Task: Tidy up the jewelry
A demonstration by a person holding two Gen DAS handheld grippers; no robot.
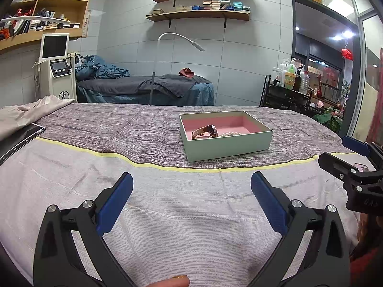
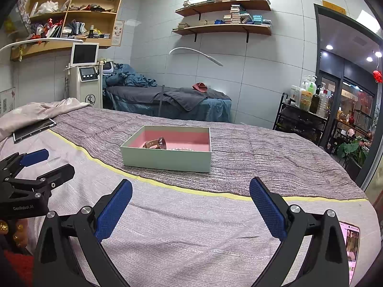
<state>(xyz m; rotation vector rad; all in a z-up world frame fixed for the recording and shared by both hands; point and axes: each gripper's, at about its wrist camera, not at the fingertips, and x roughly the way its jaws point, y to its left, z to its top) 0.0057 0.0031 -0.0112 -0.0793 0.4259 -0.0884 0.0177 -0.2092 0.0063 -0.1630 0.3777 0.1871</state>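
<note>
A pale green box (image 1: 229, 146) with a pink lining stands open on the bed cover; it also shows in the right wrist view (image 2: 167, 159). Inside lie a brown-strapped watch (image 1: 205, 130) and a pearl string (image 1: 231, 134), seen too in the right wrist view as the watch (image 2: 155, 143) and the pearl string (image 2: 182, 148). My left gripper (image 1: 191, 179) is open and empty, short of the box. My right gripper (image 2: 191, 186) is open and empty, also short of it. The right gripper shows at the left view's right edge (image 1: 335, 153); the left gripper shows at the right view's left edge (image 2: 51, 161).
A tablet (image 2: 33, 129) lies at the bed's left. A phone with a lit screen (image 2: 350, 246) lies at the near right. A yellow stripe (image 1: 167, 166) crosses the cover. Behind are another bed (image 1: 148, 88), a machine (image 1: 57, 71) and a bottle rack (image 1: 287, 91).
</note>
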